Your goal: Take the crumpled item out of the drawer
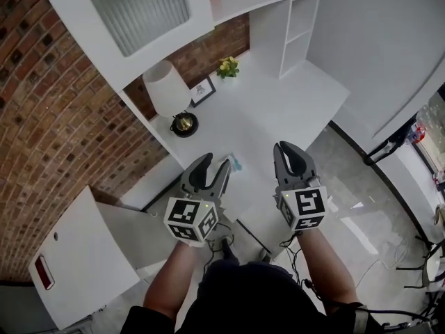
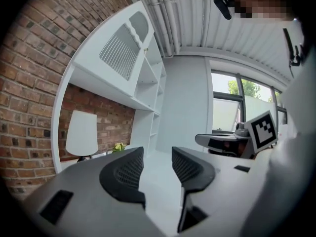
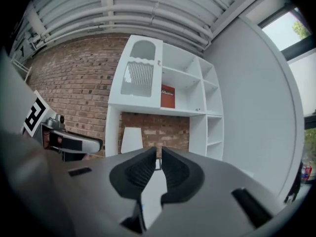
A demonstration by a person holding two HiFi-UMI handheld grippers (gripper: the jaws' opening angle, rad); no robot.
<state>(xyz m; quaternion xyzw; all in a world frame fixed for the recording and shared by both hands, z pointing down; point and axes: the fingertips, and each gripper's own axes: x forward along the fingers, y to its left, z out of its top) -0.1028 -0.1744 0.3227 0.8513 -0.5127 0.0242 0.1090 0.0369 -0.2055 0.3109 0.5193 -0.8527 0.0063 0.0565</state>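
Note:
Both grippers are held side by side above the front of a white desk (image 1: 278, 110). My left gripper (image 1: 215, 162) is open with nothing between its jaws (image 2: 158, 157). A small pale blue item (image 1: 235, 163) lies on the desk just past its tips; I cannot tell whether it is crumpled. My right gripper (image 1: 285, 147) has its jaws drawn close, with a narrow slit left between the pads and nothing in it (image 3: 159, 154). No drawer can be made out for certain; the desk's front edge is partly hidden by the grippers and arms.
A white-shaded lamp (image 1: 167, 89), a small picture frame (image 1: 203, 90) and yellow flowers (image 1: 227, 67) stand at the back by the brick wall. White shelving (image 1: 299, 19) rises at the far right. A white door panel (image 1: 76, 263) hangs open at lower left.

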